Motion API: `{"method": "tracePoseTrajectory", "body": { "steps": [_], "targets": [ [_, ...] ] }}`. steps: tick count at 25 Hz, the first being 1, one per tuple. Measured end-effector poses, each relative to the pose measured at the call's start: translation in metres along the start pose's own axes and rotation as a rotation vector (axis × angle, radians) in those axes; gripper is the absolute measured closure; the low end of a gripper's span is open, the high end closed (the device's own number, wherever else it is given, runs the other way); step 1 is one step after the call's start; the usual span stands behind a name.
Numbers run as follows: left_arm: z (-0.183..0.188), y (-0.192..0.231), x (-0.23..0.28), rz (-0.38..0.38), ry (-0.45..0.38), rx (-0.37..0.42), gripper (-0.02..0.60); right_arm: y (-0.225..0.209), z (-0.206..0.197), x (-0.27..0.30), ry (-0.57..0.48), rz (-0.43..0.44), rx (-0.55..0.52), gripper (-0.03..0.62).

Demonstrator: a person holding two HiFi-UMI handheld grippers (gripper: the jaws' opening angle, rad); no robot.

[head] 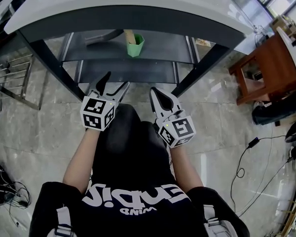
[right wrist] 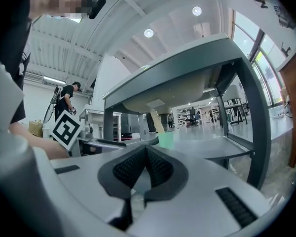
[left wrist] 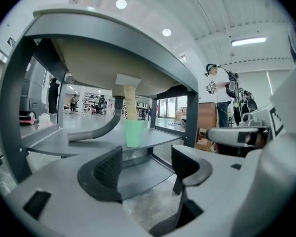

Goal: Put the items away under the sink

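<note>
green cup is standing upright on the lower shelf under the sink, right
Not the lower shelf. The green cup is standing upright on the upper shelf under the sink, with the lower shelf beneath it. The left gripper view shows this.

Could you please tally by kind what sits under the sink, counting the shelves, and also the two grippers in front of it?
Green cup: 1
Beige item standing in the cup: 1
Grey hose: 1
Shelves, upper shelf and lower shelf: 2
Grippers, left gripper and right gripper: 2
Total: 7
</note>
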State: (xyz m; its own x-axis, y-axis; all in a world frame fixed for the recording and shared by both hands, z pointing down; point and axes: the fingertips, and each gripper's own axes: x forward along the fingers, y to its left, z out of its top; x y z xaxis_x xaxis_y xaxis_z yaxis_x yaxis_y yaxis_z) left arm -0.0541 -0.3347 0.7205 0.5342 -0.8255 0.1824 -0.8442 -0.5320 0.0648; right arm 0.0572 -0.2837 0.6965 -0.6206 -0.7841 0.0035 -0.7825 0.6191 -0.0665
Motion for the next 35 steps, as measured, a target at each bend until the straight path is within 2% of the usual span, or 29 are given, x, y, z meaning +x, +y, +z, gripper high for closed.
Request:
{"method": "tracePoseTrajectory", "body": {
  "steps": [6,10,14,16,18,23,28,32,35],
  "targets": [
    [0.006,-0.019,-0.038,0.010,-0.051,-0.043,0.362,0.011,-0.001,-0.009,-0.001,0.012,0.011,0.576],
    [-0.001,-0.030,-0.047,0.024,-0.054,-0.014,0.447,0.017,-0.004,-0.016,0.003,0.021,0.020,0.576],
    [-0.009,-0.035,-0.056,0.026,-0.046,-0.024,0.528,0.022,-0.011,-0.021,0.003,0.026,0.033,0.576],
    [-0.010,-0.035,-0.061,0.025,-0.051,-0.009,0.550,0.024,-0.015,-0.023,0.008,0.027,0.044,0.576],
    [-0.011,-0.037,-0.064,0.011,-0.054,-0.003,0.560,0.026,-0.018,-0.025,0.014,0.027,0.053,0.576],
    [-0.010,-0.037,-0.068,-0.033,-0.057,-0.044,0.561,0.030,-0.019,-0.021,0.016,0.033,0.053,0.576],
    [0.007,-0.045,-0.058,-0.089,-0.078,-0.017,0.561,0.033,-0.014,-0.010,0.033,0.072,0.058,0.576],
    [0.042,-0.047,-0.048,-0.110,-0.070,-0.029,0.561,0.036,0.013,-0.004,0.084,0.112,0.068,0.576],
    [0.087,-0.048,-0.068,-0.095,-0.029,-0.053,0.561,0.049,0.059,-0.004,0.138,0.130,0.116,0.576]
  ]
}}
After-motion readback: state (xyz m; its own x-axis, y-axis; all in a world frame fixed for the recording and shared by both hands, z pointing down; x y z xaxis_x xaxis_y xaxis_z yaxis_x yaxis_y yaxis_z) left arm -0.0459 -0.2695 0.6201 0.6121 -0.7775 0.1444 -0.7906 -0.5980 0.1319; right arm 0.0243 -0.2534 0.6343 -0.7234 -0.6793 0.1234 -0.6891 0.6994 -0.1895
